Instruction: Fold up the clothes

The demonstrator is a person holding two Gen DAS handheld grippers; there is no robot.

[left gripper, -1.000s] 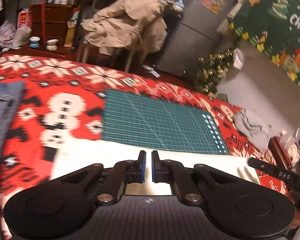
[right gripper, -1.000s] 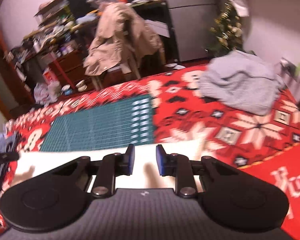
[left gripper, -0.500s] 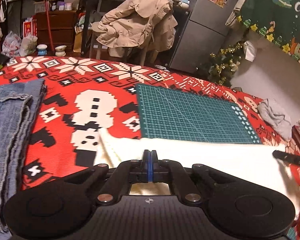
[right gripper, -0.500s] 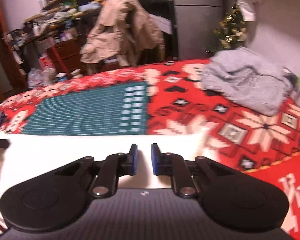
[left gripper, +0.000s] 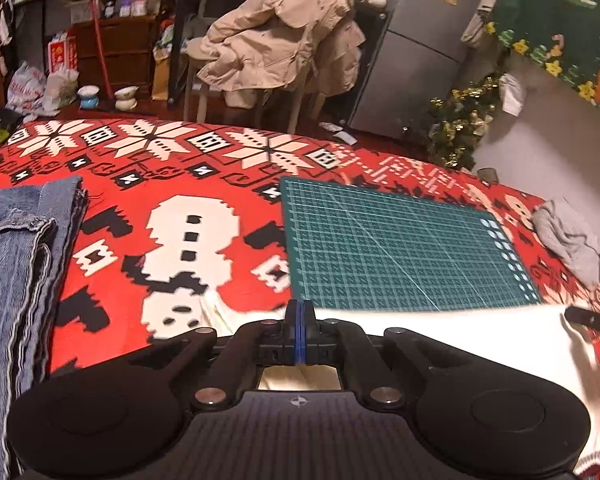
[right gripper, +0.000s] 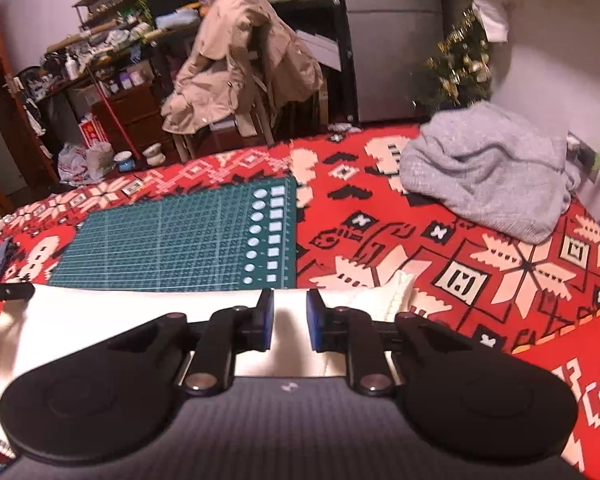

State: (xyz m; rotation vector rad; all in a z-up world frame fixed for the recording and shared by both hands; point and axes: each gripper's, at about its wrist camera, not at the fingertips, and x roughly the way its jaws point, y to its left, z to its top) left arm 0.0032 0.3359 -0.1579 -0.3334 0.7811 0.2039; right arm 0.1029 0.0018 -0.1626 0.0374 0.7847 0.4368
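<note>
Left gripper is pinched fully closed at the white garment's edge; whether it grips cloth, can't tell. Right gripper has just been opening, jaws narrowly apart over that garment.

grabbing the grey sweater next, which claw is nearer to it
Right. The grey sweater lies just ahead-right of the right claw; from the left claw it sits far off at the right edge.

One white garment, one grey sweater, one pair of jeans. One green cutting mat, one patterned red blanket. Two tools: left tool, right tool.
</note>
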